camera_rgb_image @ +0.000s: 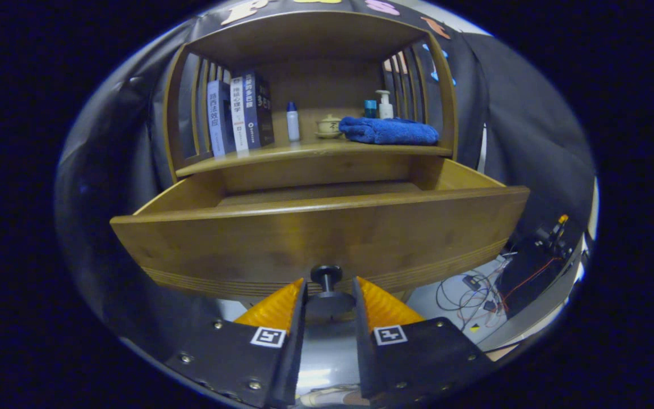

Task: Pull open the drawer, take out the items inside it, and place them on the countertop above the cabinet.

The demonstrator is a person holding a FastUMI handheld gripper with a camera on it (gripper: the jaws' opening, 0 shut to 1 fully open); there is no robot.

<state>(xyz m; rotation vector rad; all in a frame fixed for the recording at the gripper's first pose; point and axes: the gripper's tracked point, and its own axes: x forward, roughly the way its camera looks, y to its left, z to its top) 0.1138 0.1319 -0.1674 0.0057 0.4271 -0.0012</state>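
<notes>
Facing the hand-held gripper (pixel 329 291), the pulled-out drawer (pixel 321 227) runs crosswise, its knob (pixel 326 276) between barely parted fingers.

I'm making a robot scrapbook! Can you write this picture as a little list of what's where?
drawer: pulled open, inside mostly hidden by its front
knob: between the jaws, just ahead of the fingertips
gripper: jaws parted around the knob, contact unclear
countertop: holds books, small bottle, teacup, blue towel
</notes>
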